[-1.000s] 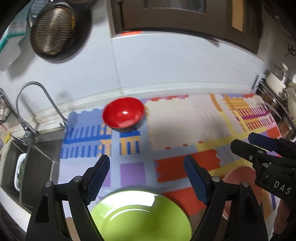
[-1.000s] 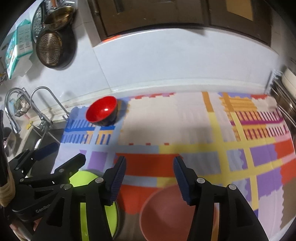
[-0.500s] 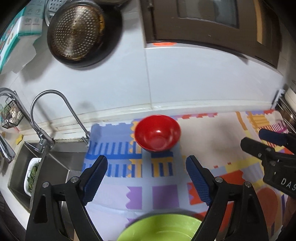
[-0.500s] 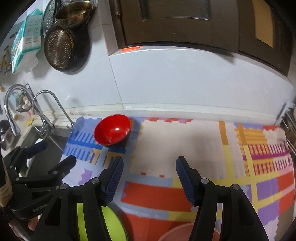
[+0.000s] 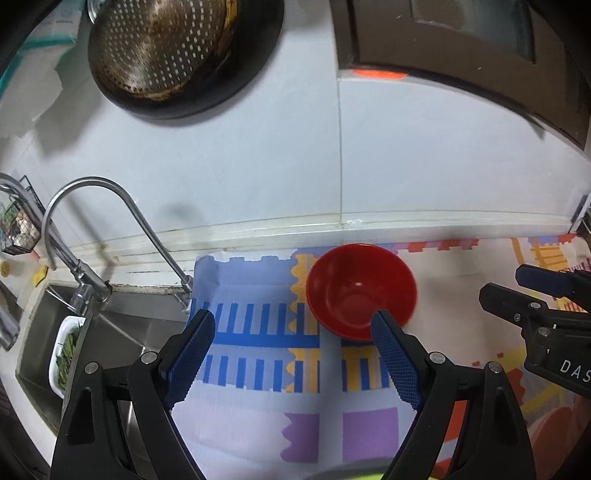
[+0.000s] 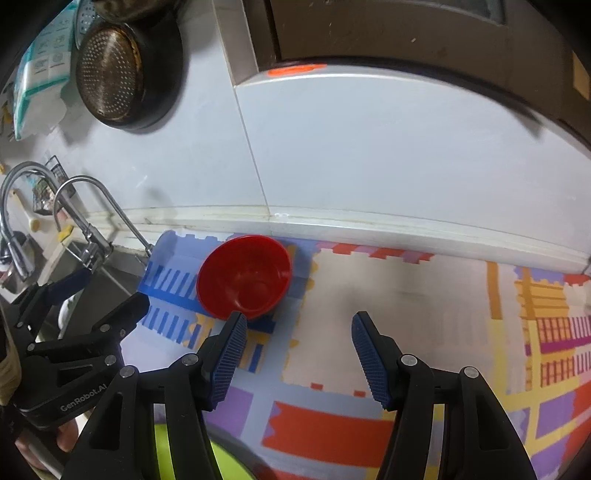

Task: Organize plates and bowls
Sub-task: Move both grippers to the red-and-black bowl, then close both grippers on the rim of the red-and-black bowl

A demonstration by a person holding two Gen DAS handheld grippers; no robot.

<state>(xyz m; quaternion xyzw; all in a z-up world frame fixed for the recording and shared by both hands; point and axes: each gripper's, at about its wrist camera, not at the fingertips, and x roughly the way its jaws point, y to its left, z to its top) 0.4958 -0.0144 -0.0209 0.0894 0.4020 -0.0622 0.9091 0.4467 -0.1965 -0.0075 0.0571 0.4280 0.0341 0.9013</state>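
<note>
A red bowl (image 5: pixel 360 291) (image 6: pixel 243 282) stands upright and empty on the patterned mat (image 5: pixel 258 369), close to the back wall. My left gripper (image 5: pixel 291 325) is open with nothing between its fingers; its right fingertip overlaps the bowl's near rim in the picture, and I cannot tell whether they touch. My right gripper (image 6: pixel 300 325) is open and empty, and the bowl lies just beyond its left fingertip. Each gripper shows in the other's view: the right gripper (image 5: pixel 506 282) and the left gripper (image 6: pixel 110 291). A green plate (image 6: pixel 166 454) peeks in at the bottom edge.
A steel sink (image 5: pixel 110 332) with a curved faucet (image 5: pixel 110 206) lies left of the mat, with a white dish of greens (image 5: pixel 66 354) in it. A perforated pan (image 5: pixel 166 48) hangs on the white wall. A dark cabinet door (image 6: pixel 406 29) is above.
Both grippers have moved toward the back wall and the red bowl, which now looms larger. The green plate has slid almost out at the bottom, and the pink plate has left the right view.
</note>
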